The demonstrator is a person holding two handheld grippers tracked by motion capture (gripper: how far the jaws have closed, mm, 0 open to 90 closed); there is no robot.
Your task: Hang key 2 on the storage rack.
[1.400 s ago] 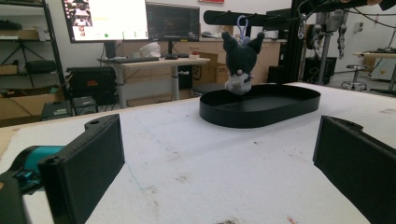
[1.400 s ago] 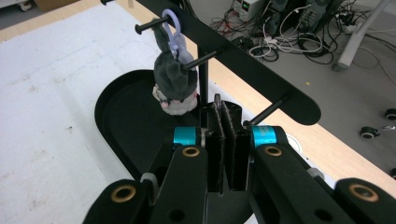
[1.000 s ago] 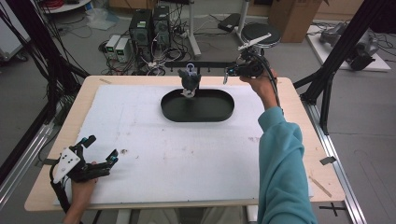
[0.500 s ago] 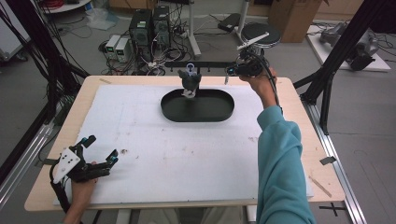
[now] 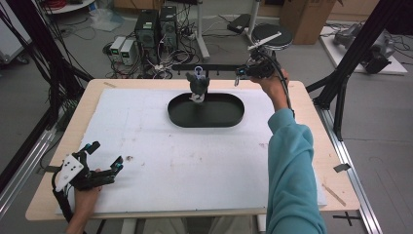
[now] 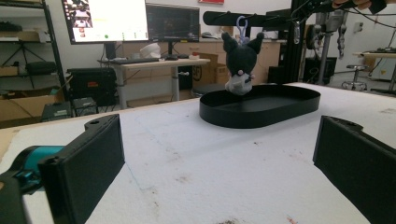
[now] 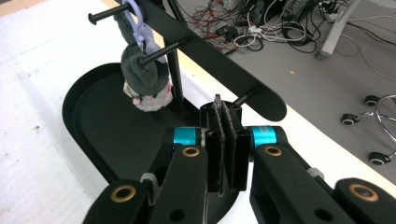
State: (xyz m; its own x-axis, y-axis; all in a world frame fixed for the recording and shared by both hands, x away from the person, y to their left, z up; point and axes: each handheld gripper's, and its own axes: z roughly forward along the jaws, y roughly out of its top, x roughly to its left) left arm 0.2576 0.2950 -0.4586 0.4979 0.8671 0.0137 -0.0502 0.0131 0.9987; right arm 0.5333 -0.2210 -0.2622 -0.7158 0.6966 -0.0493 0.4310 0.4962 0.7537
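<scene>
A small dark plush toy (image 5: 198, 87) is hanging by a pale purple clip (image 7: 140, 25) from a peg on a black horizontal bar (image 5: 216, 67), dangling just above the far left part of the oval black tray (image 5: 229, 121). The toy's long axis is running up and down: its ears are pointing up toward the bar in the left gripper view (image 6: 240, 63), and its pale lower end is pointing down at the tray floor. The tray's own long axis is lying left to right across the table (image 5: 146, 83), on the white mat (image 5: 195, 165).

The right gripper (image 5: 239, 74) is being held up beside the right end of the bar, its jaws pressed together with nothing between them, as the right gripper view (image 7: 226, 140) is showing. The left gripper (image 5: 104, 157) is resting at the near left corner of the mat, well apart from the tray, its jaws spread wide.

Compared with the earlier frames, everything is sitting in the same place: toy, tray and both grippers are showing no visible shift.
</scene>
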